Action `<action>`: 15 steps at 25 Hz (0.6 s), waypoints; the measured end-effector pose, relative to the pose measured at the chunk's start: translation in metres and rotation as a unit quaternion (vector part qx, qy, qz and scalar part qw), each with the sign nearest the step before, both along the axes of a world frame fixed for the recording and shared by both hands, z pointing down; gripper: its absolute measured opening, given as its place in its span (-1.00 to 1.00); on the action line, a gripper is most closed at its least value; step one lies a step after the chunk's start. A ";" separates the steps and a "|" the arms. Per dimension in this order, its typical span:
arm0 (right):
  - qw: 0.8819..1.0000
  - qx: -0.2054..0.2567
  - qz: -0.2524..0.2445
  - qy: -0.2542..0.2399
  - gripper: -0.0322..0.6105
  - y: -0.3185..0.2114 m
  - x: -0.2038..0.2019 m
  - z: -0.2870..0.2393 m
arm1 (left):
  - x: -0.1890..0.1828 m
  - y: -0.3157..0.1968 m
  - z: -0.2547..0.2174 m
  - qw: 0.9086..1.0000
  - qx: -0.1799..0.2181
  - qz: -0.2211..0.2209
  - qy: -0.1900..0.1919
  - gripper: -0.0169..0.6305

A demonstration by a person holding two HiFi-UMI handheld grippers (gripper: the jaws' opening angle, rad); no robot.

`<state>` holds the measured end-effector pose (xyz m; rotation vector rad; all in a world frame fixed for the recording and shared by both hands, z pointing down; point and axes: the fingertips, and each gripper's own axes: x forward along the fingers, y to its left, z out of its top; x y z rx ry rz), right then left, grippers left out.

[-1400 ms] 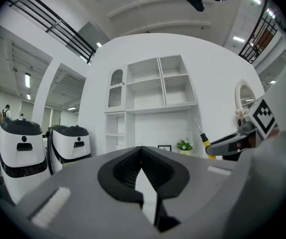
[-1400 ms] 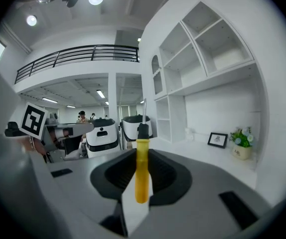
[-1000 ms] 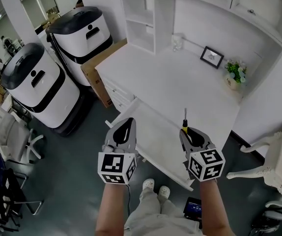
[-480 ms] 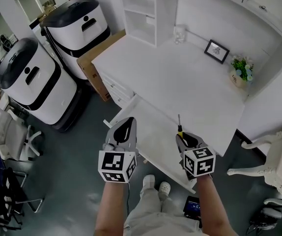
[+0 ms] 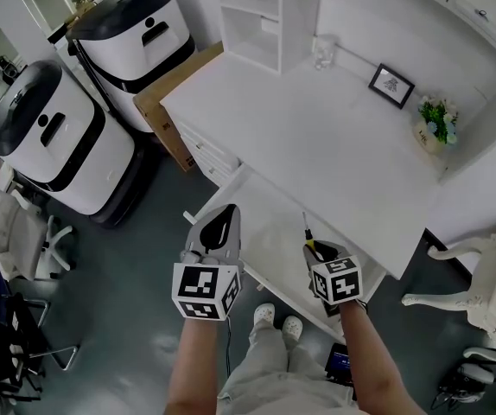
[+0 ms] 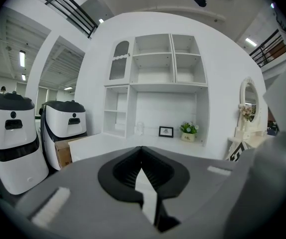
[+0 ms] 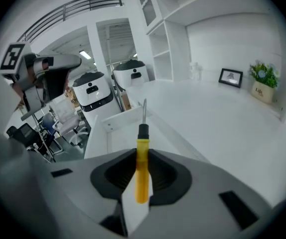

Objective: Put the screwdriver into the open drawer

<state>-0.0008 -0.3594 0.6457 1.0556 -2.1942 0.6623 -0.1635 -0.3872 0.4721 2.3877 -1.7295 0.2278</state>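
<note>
Edges and room: the drawer (image 5: pixel 261 219) stands pulled out towards me from the bench's (image 5: pixel 317 137) near edge. Its white floor is bare, with free room across its middle and left. The bench top is open except at its far right, where a frame (image 5: pixel 391 85) and a plant (image 5: pixel 434 124) stand. Two white machines (image 5: pixel 49 137) and a box (image 5: pixel 166 102) crowd the floor to the left, and a chair (image 5: pixel 490 284) stands to the right.

Right gripper (image 5: pixel 317 251): the jaws are clamped on the yellow handle of the screwdriver (image 7: pixel 142 168). Its shaft points away from me, over the right part of the drawer. I cannot tell whether it touches anything.

Left gripper (image 5: pixel 226 213): the jaws are pressed together with nothing between them, beside the drawer's left edge.

Writing: the plant's pot bears print too small to read. The gripper cubes carry square markers only.

Hidden: the right gripper covers the drawer's near right corner, and both forearms are cut off at the bottom edge.
</note>
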 end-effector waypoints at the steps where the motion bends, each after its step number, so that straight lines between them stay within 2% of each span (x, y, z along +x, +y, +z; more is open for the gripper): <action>1: 1.000 -0.007 -0.003 0.005 -0.66 0.000 -0.002 0.007 | -0.002 -0.001 0.002 1.000 -0.002 0.000 0.000 -0.92; 15: 0.993 -0.098 0.000 0.064 -0.65 -0.004 -0.019 0.094 | -0.013 -0.016 0.031 0.999 -0.033 0.018 -0.006 -0.92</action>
